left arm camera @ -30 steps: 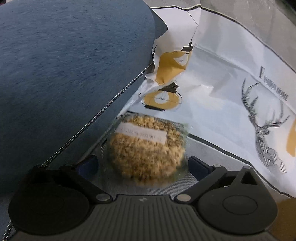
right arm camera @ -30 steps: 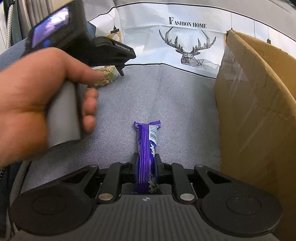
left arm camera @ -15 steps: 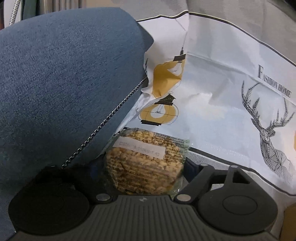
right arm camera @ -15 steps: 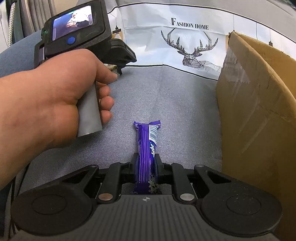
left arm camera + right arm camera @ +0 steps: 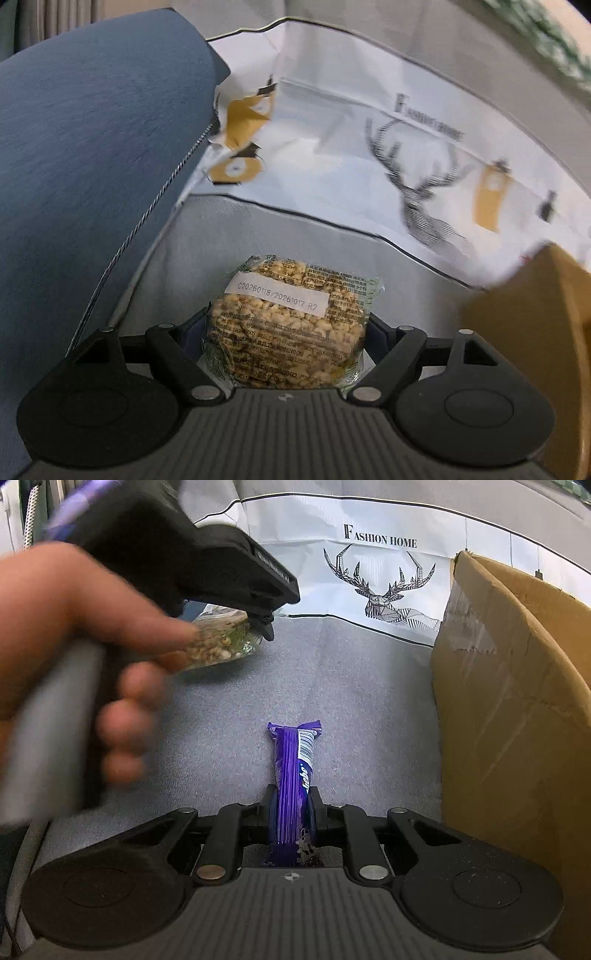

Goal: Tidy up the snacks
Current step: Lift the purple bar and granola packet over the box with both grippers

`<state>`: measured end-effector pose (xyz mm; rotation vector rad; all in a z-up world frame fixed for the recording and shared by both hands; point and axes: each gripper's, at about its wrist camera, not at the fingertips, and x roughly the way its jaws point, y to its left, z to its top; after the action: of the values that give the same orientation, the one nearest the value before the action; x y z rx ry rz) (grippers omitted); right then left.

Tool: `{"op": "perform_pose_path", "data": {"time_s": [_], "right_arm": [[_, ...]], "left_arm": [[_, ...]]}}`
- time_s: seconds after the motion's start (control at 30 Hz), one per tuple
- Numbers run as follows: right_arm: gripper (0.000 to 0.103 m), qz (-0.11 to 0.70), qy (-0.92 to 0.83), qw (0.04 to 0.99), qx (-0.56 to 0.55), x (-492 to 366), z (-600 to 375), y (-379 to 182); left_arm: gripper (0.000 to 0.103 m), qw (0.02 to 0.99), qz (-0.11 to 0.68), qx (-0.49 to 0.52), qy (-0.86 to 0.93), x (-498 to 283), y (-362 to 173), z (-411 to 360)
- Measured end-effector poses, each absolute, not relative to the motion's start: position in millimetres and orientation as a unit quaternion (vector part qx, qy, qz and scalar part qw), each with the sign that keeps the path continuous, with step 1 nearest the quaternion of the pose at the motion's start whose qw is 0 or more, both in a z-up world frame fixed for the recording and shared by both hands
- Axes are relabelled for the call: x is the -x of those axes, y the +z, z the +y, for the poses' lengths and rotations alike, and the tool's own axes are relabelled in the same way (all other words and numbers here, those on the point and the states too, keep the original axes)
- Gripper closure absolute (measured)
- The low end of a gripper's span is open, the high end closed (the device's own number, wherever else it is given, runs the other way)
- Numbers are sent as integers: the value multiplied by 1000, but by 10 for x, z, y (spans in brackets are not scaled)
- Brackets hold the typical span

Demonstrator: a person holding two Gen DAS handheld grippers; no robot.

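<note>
The left gripper (image 5: 288, 332) has its fingers set wide and pressed against both sides of a clear-wrapped puffed-grain cake (image 5: 291, 325), a pale golden, crumbly block with a white date label across its top and small printed text on the wrapper. In the right wrist view the same cake (image 5: 221, 638) hangs clear of the grey fabric surface (image 5: 351, 701), gripped under the black nose of the left gripper, whose grey handle is wrapped by the person's left hand (image 5: 74, 635); hand and tool are blurred.

The right gripper (image 5: 291, 812) has its fingers drawn close together and clamped on the near end of a purple snack bar (image 5: 293, 768), which runs straight away from the camera with its far crimped end and a white barcode panel showing. The bar lies low over the grey fabric; whether its far end touches the fabric I cannot tell.

At the right stands an open cardboard box (image 5: 509, 701), its brown wall tall and its top edge ragged; a corner of it also shows at the right of the left wrist view. Behind everything runs a white printed sheet (image 5: 369, 576) with a line-drawn stag and the words "Fashion Home". A blue cushion (image 5: 92, 166) fills the left of the left wrist view
</note>
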<state>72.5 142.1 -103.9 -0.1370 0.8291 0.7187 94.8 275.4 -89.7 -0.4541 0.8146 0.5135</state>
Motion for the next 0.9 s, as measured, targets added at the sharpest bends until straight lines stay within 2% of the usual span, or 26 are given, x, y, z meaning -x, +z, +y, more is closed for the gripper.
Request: {"op": "perform_pose_path", "data": {"time_s": [0.17, 0.37, 0.6, 0.9], "right_arm": [[87, 404, 370, 834, 63, -622, 1335, -991], [87, 413, 394, 818, 67, -356, 1186, -865], [87, 443, 395, 799, 93, -197, 1117, -929], [84, 436, 401, 799, 105, -233, 1158, -918]], "left_arm": [[17, 867, 406, 194, 212, -471, -719, 2423], [17, 844, 455, 203, 200, -68, -786, 2294], [16, 801, 522, 211, 205, -46, -1065, 2383], [10, 795, 540, 185, 207, -175, -1158, 2321]]}}
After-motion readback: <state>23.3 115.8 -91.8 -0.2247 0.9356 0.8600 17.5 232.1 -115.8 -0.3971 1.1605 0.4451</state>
